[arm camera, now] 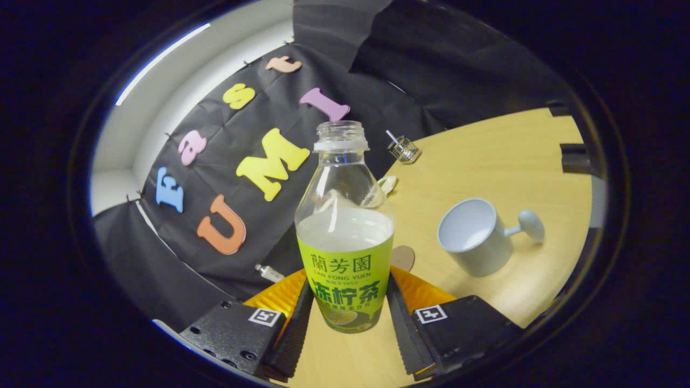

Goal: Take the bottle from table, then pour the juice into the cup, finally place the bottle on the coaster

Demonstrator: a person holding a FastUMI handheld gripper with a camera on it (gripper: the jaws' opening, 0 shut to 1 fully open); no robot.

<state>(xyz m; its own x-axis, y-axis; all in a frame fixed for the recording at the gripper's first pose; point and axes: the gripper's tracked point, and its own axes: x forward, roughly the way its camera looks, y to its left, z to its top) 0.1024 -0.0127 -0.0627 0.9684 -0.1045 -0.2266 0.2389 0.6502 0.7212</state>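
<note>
Two fingers (347, 328) flank the lower part of the bottle (345, 237), one on each side of its green label. Their inner faces lie at the label's edges, and both appear to press on it, so the bottle is pinched between them. The bottle stands upright relative to the fingers, its base low between them, and whether that base touches the desk (501, 161) cannot be told. It is a clear plastic bottle with no cap on its open neck, a white collar ring below the threads, and pale cloudy liquid filling it up to about the top of the label.

Just behind the bottle, at its right shoulder of the label, part of a round brown coaster (403, 257) lies flat on the desk, mostly hidden by the bottle. Farther right of the bottle, well apart from it, a pale grey-blue cup (474, 237) stands on the desk with its mouth open and its knob-ended handle pointing away from the bottle. Beyond the bottle's neck, to the right, a small clear faceted glass thing (403, 149) with a short stick in it sits near the desk's far edge. Left of the bottle's base, a small whitish cylinder (268, 272) lies at the desk's edge against the dark cloth wall.
</note>
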